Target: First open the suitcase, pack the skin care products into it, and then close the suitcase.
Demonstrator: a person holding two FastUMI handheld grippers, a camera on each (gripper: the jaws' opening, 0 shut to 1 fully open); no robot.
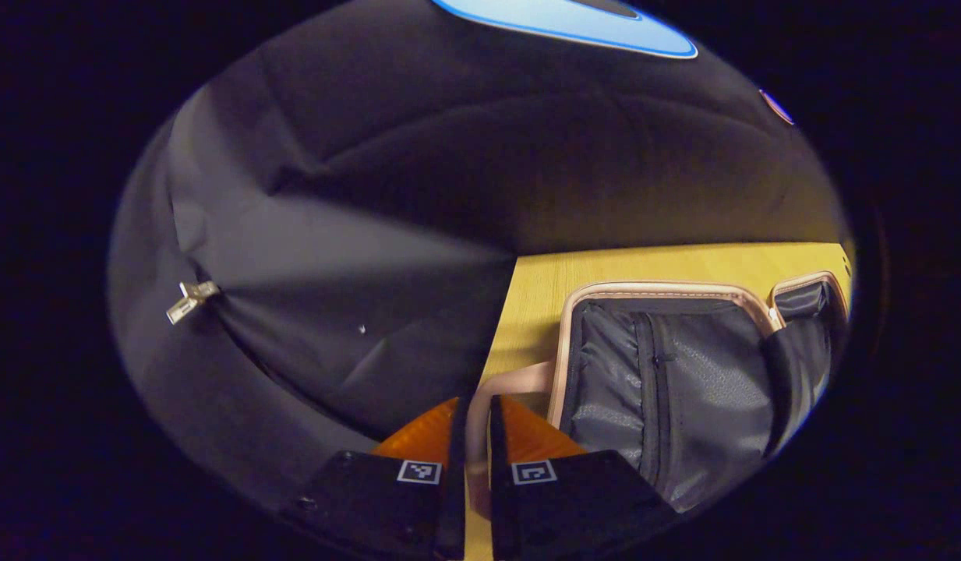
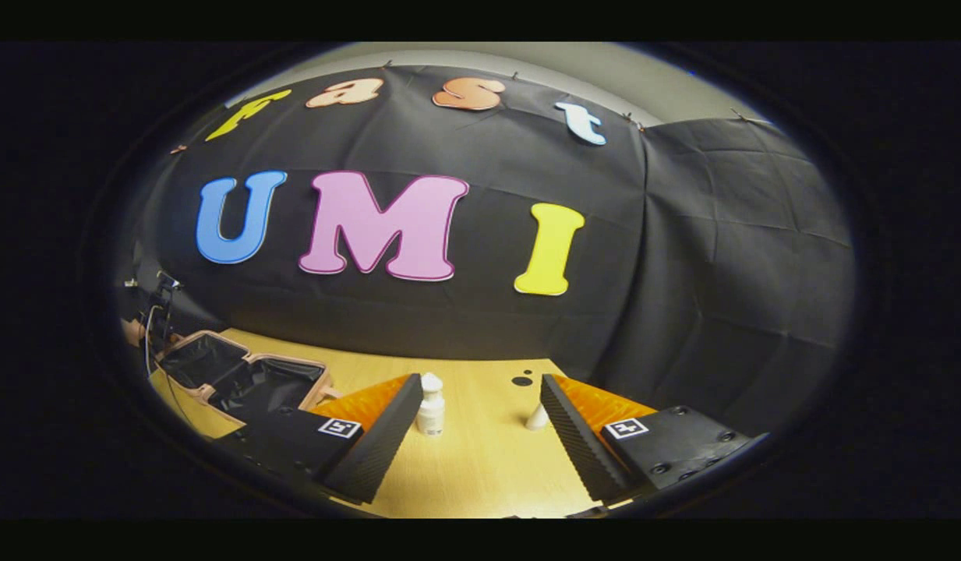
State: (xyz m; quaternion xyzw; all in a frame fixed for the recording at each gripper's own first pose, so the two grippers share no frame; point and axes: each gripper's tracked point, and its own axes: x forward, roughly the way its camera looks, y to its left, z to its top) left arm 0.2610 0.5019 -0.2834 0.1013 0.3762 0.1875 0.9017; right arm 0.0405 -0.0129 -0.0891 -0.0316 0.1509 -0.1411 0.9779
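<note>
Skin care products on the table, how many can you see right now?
2: a small white bottle standing upright near the right gripper's left finger, and a smaller white item near its right finger. Others may be hidden.

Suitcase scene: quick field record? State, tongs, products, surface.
suitcase: open, grey lining showing, lying flat on table
left tongs: shut on the suitcase's pink rim
right tongs: open, hovering over the table, holding nothing
products: white bottle upright; small white item beside it; both outside the suitcase
surface: wooden table
</note>
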